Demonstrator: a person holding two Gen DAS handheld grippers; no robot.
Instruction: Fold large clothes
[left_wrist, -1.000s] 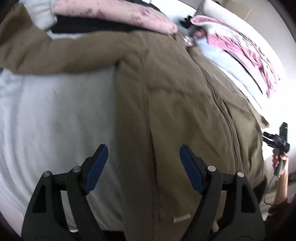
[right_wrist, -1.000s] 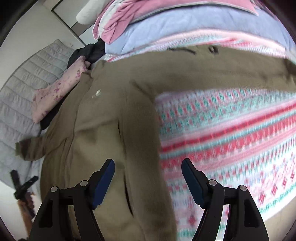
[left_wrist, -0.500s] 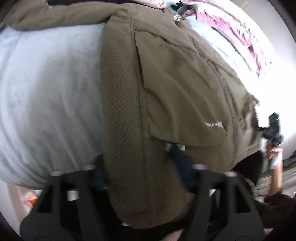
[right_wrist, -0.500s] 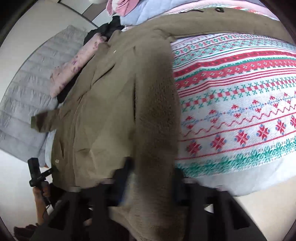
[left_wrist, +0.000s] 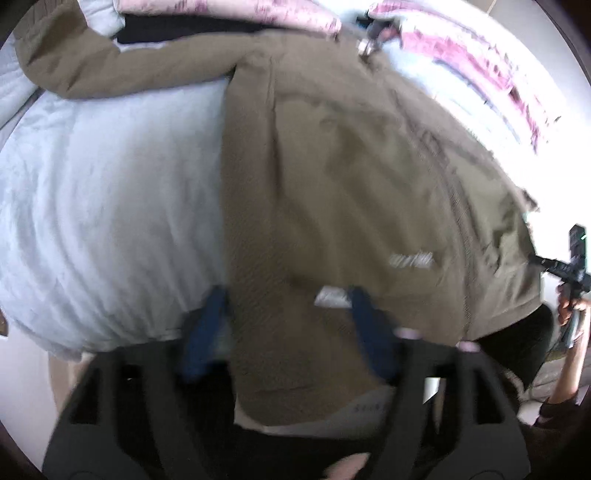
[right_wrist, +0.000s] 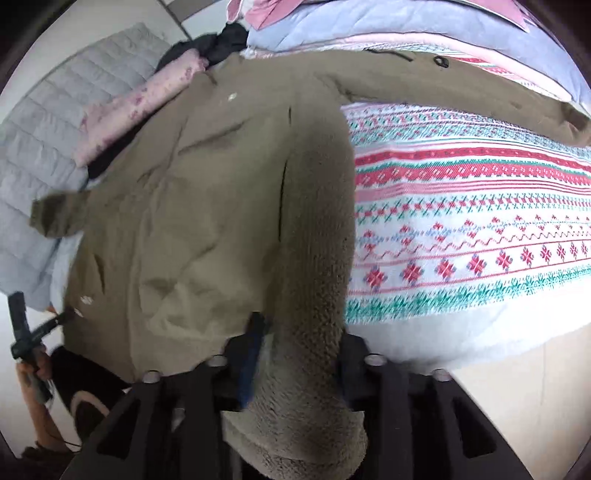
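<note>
A large olive-brown jacket lies spread on the bed, sleeves out to both sides; it also shows in the right wrist view. My left gripper is shut on the jacket's hem at its left side, with fabric bunched between the blue pads. My right gripper is shut on the hem at the jacket's right side, with the fleecy lining rolled up over the jaws. Both hems are lifted off the bed.
A pale blue-grey cover lies left of the jacket. A red, green and white patterned blanket lies right of it. Pink floral bedding, dark clothes and a quilted grey headboard are at the far end.
Both grippers went from open above the jacket to shut on its bottom hem. The hem is lifted and the lining has turned outward.
</note>
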